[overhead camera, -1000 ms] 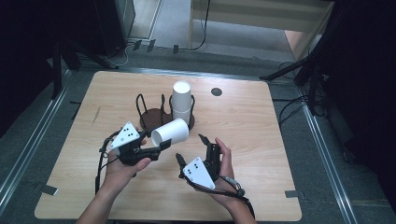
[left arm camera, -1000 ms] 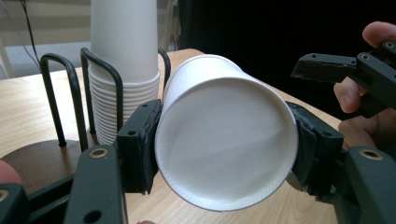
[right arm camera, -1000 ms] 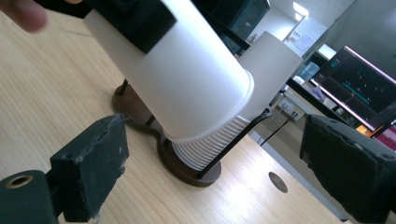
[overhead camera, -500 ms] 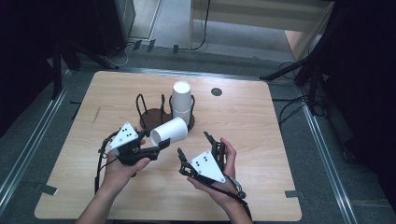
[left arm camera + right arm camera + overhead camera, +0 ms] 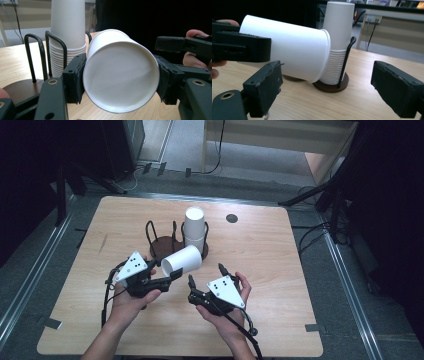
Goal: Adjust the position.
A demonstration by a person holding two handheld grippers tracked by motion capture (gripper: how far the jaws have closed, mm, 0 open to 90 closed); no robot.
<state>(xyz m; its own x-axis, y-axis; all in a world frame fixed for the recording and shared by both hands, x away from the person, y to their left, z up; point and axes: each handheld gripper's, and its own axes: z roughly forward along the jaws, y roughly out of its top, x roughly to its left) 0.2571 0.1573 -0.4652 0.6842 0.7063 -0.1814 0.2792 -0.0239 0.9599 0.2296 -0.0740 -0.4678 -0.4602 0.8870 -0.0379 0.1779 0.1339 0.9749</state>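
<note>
In the high view the left gripper (image 5: 172, 276) sits left of centre in the lower half of the frame, and its jaw tips are lost against the white paper cup (image 5: 181, 260) they clamp; the left gripper view settles it, with both black pads pressed on opposite sides of the cup (image 5: 121, 78) near its closed bottom, which faces the camera. The cup lies on its side in the air, its open mouth turned away toward the stack of cups (image 5: 194, 228) and hidden from that view. In the right gripper view the cup's rim overlaps the stack (image 5: 337, 42), so whether they touch cannot be told. The right gripper (image 5: 206, 279), just right of the cup in the high view, has its jaws spread wide with nothing between them; they have just been shifting a little. The black wire holder (image 5: 159, 240) is partly covered by the cup and stack, and its second bay can only be glimpsed. The person's forearms are cut off by the bottom edge. The table (image 5: 260, 255) is pale wood with a dark round hole (image 5: 231, 218) at upper right; around it lie grey floor, cables and very dark surroundings where little can be made out.
</note>
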